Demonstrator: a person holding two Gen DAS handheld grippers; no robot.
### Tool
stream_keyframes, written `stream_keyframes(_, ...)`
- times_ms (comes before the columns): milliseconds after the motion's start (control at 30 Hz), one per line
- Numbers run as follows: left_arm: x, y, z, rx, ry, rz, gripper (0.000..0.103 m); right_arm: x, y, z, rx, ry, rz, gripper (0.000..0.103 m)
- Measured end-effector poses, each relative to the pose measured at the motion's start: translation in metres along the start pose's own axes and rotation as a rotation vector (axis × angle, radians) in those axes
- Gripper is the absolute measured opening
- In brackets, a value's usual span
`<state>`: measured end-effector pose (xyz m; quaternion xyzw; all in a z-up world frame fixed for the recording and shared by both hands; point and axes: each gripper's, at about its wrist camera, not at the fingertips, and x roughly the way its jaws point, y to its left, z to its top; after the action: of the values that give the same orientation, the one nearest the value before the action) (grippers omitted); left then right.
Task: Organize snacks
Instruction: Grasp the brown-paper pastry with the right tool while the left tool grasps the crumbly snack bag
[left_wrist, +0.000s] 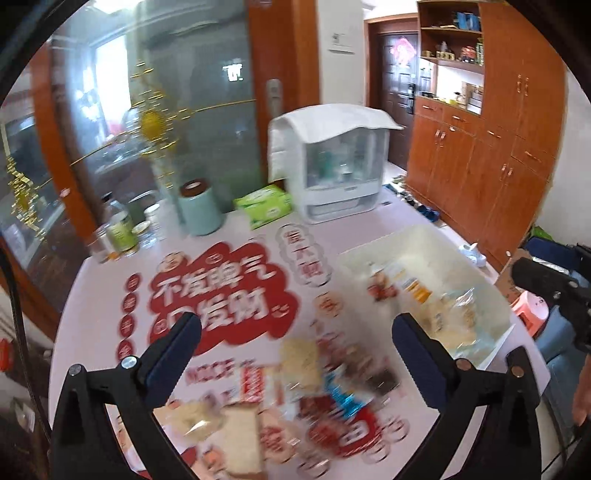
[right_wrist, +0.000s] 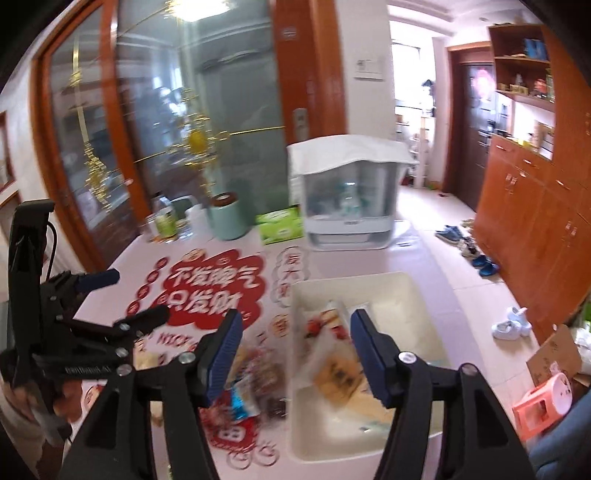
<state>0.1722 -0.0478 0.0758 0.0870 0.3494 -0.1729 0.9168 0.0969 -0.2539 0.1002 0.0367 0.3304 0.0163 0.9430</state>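
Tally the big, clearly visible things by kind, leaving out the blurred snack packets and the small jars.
Grippers: 2, the left gripper and the right gripper
white bin: 1
mint canister: 1
green box: 1
white appliance: 1
Total: 6

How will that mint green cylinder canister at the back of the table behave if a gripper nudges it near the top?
The mint green canister stands upright and taller than wide, so a high nudge would probably tip it; on its side it might roll. Its smooth-looking wall may slip between pads. Weight cannot be judged.
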Motion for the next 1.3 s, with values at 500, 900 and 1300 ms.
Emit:
stream_keyframes(500,-0.025,0.097,-0.082,-0.069,0.067,0.171,0.102,0.023,0.120,-0.055,-0.195,0.070,0.166,0.079)
stream_keyframes(900,0.079,0.111,-0.130,0.228,0.219,0.046,0.099,0.120,0.161,-0.112,-0.194,0.318,0.204,0.079)
stream_keyframes(1300,0.163,0.120,-0.165,0.297,0.389,-0.014,0.097,0.178,0.167,-0.137,-0.149,0.443,0.199,0.079)
